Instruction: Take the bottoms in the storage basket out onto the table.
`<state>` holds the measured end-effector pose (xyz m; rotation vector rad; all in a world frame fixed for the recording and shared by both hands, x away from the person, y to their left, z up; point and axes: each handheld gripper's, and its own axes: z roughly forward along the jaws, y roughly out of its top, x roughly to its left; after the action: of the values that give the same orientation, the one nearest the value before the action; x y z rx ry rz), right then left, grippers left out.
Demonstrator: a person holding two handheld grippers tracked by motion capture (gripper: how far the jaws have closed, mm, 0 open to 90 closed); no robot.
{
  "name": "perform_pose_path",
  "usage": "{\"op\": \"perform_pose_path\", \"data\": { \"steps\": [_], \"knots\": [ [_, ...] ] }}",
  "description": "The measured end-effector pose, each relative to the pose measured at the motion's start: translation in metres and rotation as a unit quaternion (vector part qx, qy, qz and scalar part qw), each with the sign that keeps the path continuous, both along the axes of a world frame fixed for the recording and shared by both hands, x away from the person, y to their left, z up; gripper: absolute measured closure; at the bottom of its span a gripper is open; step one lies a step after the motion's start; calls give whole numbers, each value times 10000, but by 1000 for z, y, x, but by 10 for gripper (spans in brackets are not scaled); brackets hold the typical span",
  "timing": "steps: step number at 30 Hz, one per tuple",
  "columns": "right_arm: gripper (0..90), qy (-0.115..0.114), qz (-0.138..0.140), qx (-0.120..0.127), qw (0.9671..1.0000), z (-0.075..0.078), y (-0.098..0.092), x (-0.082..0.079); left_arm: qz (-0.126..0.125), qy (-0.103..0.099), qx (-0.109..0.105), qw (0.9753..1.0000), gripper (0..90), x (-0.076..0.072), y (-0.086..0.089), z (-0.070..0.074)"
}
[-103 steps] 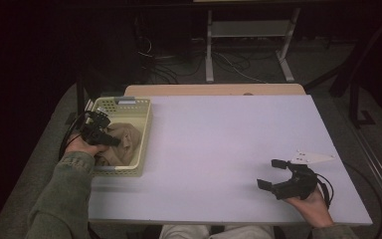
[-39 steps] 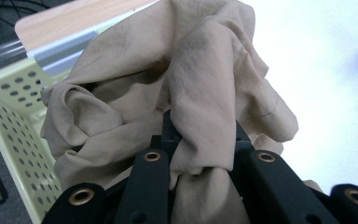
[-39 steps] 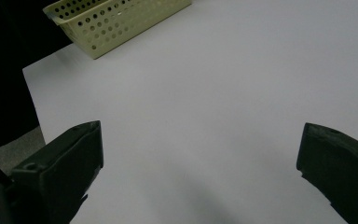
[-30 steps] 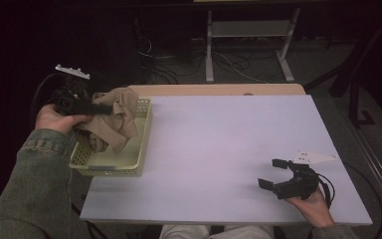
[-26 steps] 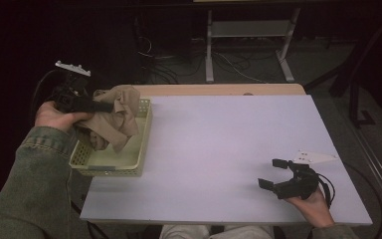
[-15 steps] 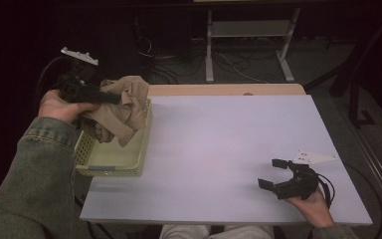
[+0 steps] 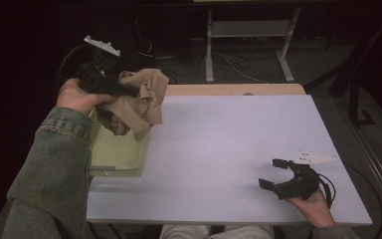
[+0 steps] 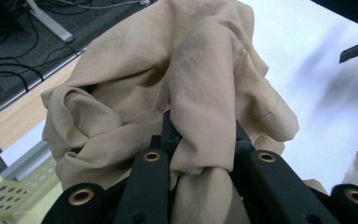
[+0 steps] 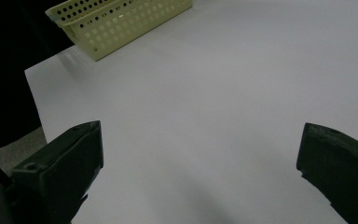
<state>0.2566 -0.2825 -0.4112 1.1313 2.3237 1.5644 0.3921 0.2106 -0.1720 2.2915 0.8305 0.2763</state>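
Observation:
A crumpled tan cloth (image 7: 138, 103) hangs in the air above the pale yellow perforated basket (image 7: 113, 155) at the table's left edge. My left gripper (image 7: 129, 91) is shut on the cloth, bunched folds pinched between its black jaws in the left gripper view (image 8: 200, 154). The cloth (image 8: 177, 79) drapes over the jaws there. My right gripper (image 7: 272, 173) rests low at the table's front right, open, with bare white table between its fingers (image 9: 200, 172).
The white table (image 7: 229, 144) stretches between the basket and the right gripper. The basket (image 9: 121, 18) sits far off in the right gripper view. Beyond the table's far edge lie cables and a metal stand on dark floor.
The left gripper has lifted the tan cloth out of the basket, up and toward the far left. The right gripper has stayed put.

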Motion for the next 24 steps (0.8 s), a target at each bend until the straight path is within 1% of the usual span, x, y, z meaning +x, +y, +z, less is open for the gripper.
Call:
{"op": "perform_pose_path", "data": {
  "steps": [4,5,6,7,8,11,13,18,24],
  "knots": [
    [2,-25,-1,-2,10000,0,0,0,-53,-38,-23,10000,748,2,-6,4],
    [2,-26,-3,-3,10000,0,0,0,-106,-73,-11,9999,748,3,-7,6],
    [2,-26,-6,-2,10000,0,0,0,-83,-62,-35,9999,748,3,-9,7],
    [2,-24,-5,-3,10000,0,0,0,-83,-98,-63,9999,748,3,-10,7],
    [2,-28,2,-8,10000,0,0,0,-128,-102,-39,9999,748,4,-11,8],
    [2,-27,5,-5,10000,0,0,0,-160,-112,-56,9998,748,5,-15,9],
    [2,-27,2,-9,10000,0,0,0,-184,-136,-46,9997,748,6,-18,9],
    [2,-34,13,-4,10000,0,0,0,-252,-163,-108,9995,748,9,-26,8],
    [2,-22,11,-12,10000,0,0,0,-386,-164,-158,9990,747,13,-38,3]
  ]
}}
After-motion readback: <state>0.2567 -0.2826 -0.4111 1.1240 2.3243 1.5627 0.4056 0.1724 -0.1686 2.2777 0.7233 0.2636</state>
